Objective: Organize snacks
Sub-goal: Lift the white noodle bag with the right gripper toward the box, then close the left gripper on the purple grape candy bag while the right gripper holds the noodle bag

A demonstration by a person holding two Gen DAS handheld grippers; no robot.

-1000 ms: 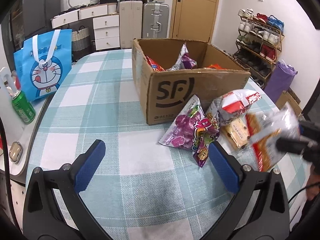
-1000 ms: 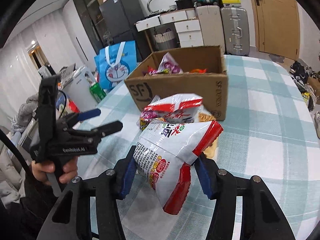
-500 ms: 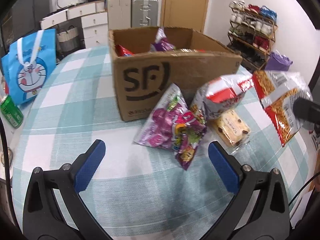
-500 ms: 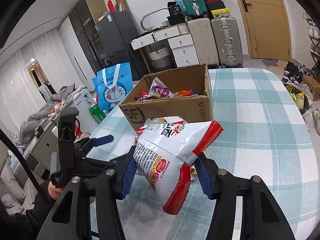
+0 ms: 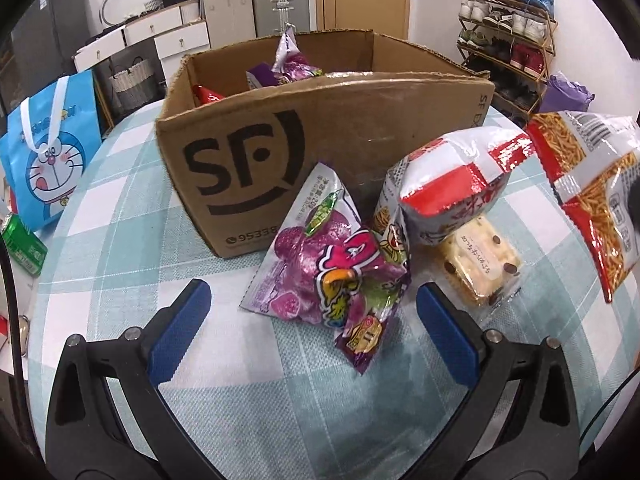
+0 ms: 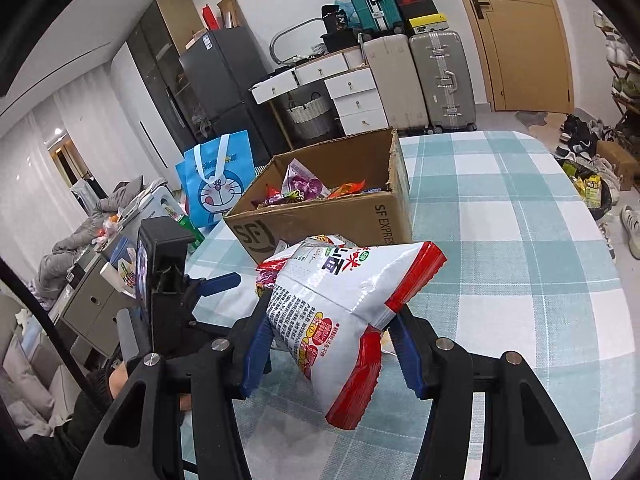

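Checked teal-and-white tablecloth [image 5: 120, 208] covers a table in a cluttered living room; suitcases [image 6: 440, 76] and white drawers [image 6: 352, 96] line the far wall at 12 o'clock in the right wrist view, a shoe rack [image 5: 508, 32] stands at 1 o'clock in the left wrist view.

Cardboard box [image 5: 320, 148] marked SF sits open at table centre, several snack packs already inside. Blue cartoon bag [image 5: 48, 160] at 9 o'clock, green can [image 5: 22, 248] just below it.

Left gripper [image 5: 312, 320]: fingers spread wide, holding nothing, low over the cloth. Purple snack bag [image 5: 328, 276] lies on the table between its fingertips and slightly ahead, leaning near the box's front wall. Red-and-white snack bag [image 5: 444, 184] rests just beside it at 1 o'clock, propped over a clear-wrapped pastry pack [image 5: 480, 260]. These three crowd the box's near side.

Right gripper [image 6: 332, 344]: fingers closed onto a white-and-red noodle snack bag [image 6: 344, 300], lifted clear of the table, short of the box, hanging tilted with its red end down. Same bag shows at 3 o'clock in the left wrist view [image 5: 592, 184]. Left gripper body [image 6: 168, 280] sits at 9 o'clock of the right wrist view, beside the held bag.
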